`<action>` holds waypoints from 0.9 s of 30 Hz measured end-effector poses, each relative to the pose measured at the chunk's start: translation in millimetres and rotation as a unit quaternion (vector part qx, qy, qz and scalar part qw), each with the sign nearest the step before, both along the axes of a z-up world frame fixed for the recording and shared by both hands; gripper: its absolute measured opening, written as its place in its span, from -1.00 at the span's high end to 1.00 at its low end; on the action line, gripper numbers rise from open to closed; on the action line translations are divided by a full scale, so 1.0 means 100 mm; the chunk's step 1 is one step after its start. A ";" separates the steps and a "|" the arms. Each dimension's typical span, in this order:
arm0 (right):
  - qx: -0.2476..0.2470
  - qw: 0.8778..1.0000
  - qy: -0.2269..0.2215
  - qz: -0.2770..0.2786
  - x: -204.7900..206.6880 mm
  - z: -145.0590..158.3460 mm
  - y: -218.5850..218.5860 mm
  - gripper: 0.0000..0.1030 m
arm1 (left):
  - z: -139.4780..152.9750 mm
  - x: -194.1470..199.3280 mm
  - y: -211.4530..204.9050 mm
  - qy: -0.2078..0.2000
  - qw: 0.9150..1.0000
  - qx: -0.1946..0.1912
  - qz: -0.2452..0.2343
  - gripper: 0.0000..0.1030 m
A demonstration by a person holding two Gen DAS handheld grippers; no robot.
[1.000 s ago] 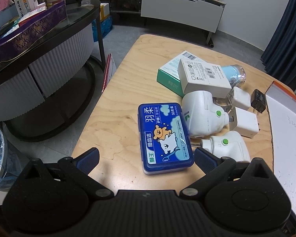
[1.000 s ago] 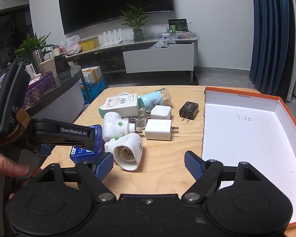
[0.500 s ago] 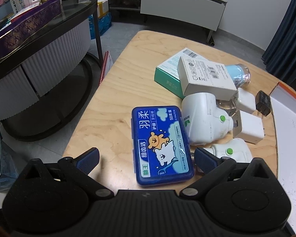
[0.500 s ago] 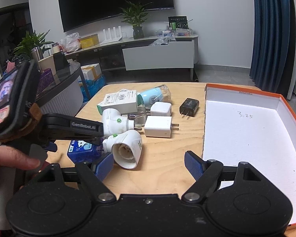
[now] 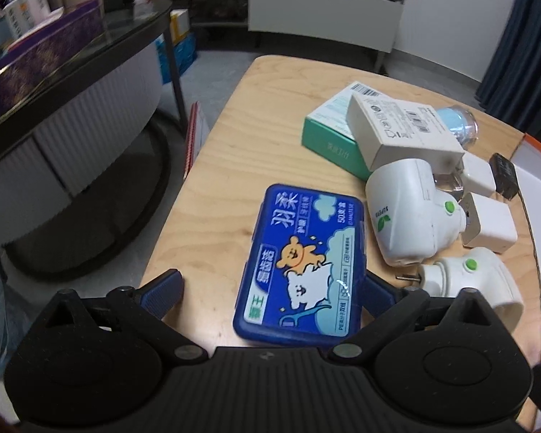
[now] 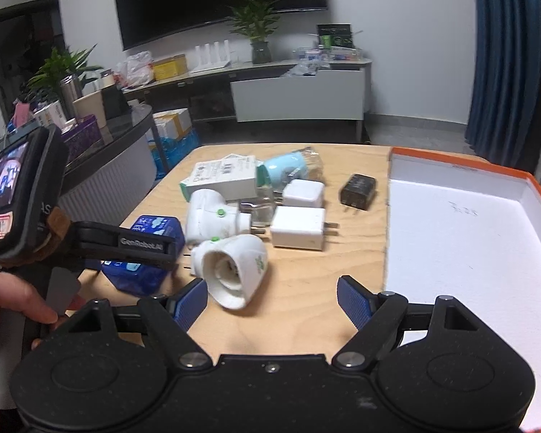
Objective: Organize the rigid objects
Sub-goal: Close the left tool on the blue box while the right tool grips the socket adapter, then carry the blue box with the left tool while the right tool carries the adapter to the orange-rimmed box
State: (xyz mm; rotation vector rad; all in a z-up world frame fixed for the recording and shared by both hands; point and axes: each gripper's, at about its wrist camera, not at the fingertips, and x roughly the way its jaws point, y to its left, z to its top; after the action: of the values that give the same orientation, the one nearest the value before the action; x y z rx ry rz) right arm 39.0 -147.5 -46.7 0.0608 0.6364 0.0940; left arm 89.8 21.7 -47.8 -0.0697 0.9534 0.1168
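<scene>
Pale wood counter (image 5: pixel 234 151) carries a cluster of small goods, with a white orange-rimmed box (image 6: pixel 465 238) at its right edge. Near the counter's left front edge lies the blue floss case (image 5: pixel 301 267), flat, between the jaws of the left gripper (image 5: pixel 270 290); those jaws stand wide and have just been closing, the right pad just beside the case, the left pad apart. Right gripper (image 6: pixel 272 301) hovers with jaws spread and empty, a white lamp socket (image 6: pixel 234 269) just beyond its left pad.
</scene>
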 end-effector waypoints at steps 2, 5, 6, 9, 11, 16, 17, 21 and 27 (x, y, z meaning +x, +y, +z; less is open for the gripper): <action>-0.004 1.000 -0.003 0.015 0.10 -0.01 0.08 -0.80 | 0.01 -0.01 -0.03 -0.014 1.000 0.013 -0.015 -0.72; -0.004 1.000 0.003 0.027 0.23 -0.05 0.16 -0.80 | 0.04 -0.05 -0.02 -0.030 0.999 0.011 -0.033 -0.25; -0.002 0.999 0.010 0.037 0.30 -0.08 0.20 -0.80 | 0.05 -0.06 0.01 -0.031 0.999 0.005 -0.033 -0.20; -0.009 0.998 0.022 0.054 0.45 -0.18 0.32 -0.80 | 0.06 -0.11 0.11 -0.034 0.999 -0.017 -0.027 -0.20; -0.015 0.998 0.034 0.059 0.56 -0.25 0.40 -0.80 | 0.07 -0.14 0.16 -0.036 0.999 -0.020 -0.024 -0.20; -0.011 0.997 0.057 0.060 0.74 -0.41 0.38 -0.80 | 0.09 -0.17 0.22 -0.040 0.999 -0.026 -0.021 -0.20; -0.005 0.997 0.060 0.057 0.76 -0.43 0.36 -0.76 | 0.09 -0.18 0.22 -0.041 0.999 -0.028 -0.022 -0.20; 0.013 0.997 0.059 0.052 0.72 -0.38 0.27 -0.64 | 0.10 -0.24 0.19 -0.043 0.998 -0.027 -0.026 -0.20; 0.027 0.998 0.042 0.030 0.48 -0.19 0.09 -0.63 | 0.19 -0.33 0.09 -0.053 0.997 -0.036 -0.036 -0.20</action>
State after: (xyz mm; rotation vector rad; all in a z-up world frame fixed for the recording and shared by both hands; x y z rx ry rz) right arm 86.5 -138.5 -66.2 0.0986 0.7192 0.1674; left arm 56.6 31.1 -28.5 -0.1073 0.8525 0.0117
